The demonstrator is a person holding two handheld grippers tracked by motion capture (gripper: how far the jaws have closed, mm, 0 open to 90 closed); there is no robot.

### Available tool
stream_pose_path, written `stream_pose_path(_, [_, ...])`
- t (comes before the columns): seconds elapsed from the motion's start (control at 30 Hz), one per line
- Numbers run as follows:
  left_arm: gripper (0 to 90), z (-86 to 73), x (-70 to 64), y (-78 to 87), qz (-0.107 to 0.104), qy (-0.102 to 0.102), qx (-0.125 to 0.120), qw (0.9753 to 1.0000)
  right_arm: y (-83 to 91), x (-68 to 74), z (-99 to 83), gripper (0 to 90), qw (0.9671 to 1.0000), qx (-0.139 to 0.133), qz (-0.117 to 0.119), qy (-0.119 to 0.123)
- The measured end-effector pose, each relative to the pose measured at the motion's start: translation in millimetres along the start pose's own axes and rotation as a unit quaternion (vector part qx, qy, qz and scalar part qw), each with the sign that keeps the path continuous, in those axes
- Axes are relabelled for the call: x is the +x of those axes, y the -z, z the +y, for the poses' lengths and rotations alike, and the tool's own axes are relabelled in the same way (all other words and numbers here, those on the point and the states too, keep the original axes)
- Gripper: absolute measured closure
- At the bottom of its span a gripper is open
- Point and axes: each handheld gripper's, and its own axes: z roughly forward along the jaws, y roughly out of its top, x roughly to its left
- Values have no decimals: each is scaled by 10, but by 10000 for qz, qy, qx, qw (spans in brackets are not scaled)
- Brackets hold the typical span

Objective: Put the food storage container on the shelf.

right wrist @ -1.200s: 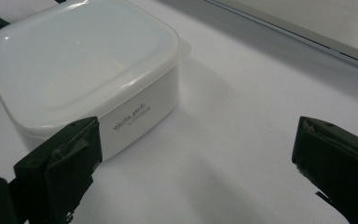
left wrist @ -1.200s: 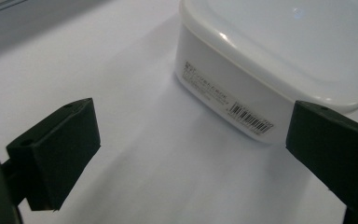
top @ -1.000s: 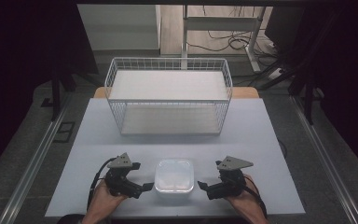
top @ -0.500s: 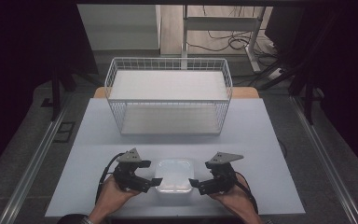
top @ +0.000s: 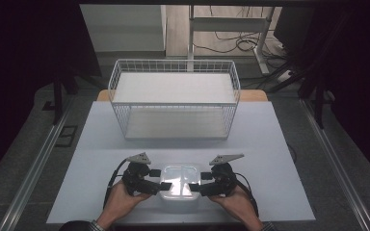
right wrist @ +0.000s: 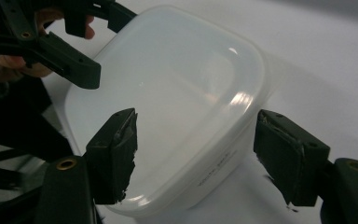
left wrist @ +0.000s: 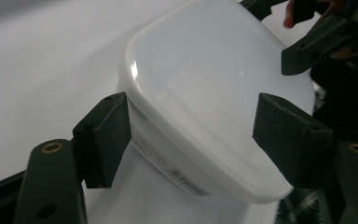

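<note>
Holding my left tongs (top: pixel 157 179) and right tongs (top: pixel 200 182) low, both open, flanking the white tub (top: pixel 178 186) on the counter (top: pixel 270 144).

Both forearms enter from six o'clock, hands low and close together. The left tool (top: pixel 155 179) points toward three o'clock, its jaws spread wide. The right tool (top: pixel 200 182) points toward nine o'clock, facing it, jaws likewise apart.
</note>
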Motion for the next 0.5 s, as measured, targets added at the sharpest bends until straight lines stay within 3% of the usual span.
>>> stream_pose_path(0.03, [332,-55,-4,51,-171,74,27,9998,18,7,-20,322,9999,75,77,-98])
stream_pose_path(0.13, [459,-112,-19,108,-246,93,-26,9997,61,31,-39,386,9996,136,84,-230])
stream_pose_path(0.23, [538,-131,-105,173,-77,21,-117,9999,181,79,-61,575,9992,88,-43,-381])
stream_pose_path(0.3, [552,-130,-120,179,-43,46,-145,9999,194,88,-66,587,9992,89,-55,-398])
stream_pose_path(0.33, [608,-134,-137,190,60,189,-256,9995,234,106,-90,643,9984,-7,-71,-569])
stream_pose_path(0.37, [631,-134,-137,190,60,189,-256,9995,234,106,-90,643,9984,-7,-71,-569])
stream_pose_path(0.4, [631,-135,-140,201,119,256,-336,9990,249,104,-95,669,9980,-66,-48,-619])
stream_pose_path(0.43, [702,-131,-151,215,212,398,-502,9977,286,88,-101,739,9968,-228,9,-761])
stream_pose_path(0.5, [715,-129,-160,215,272,431,-553,9972,291,82,-103,751,9965,-276,9,-793])
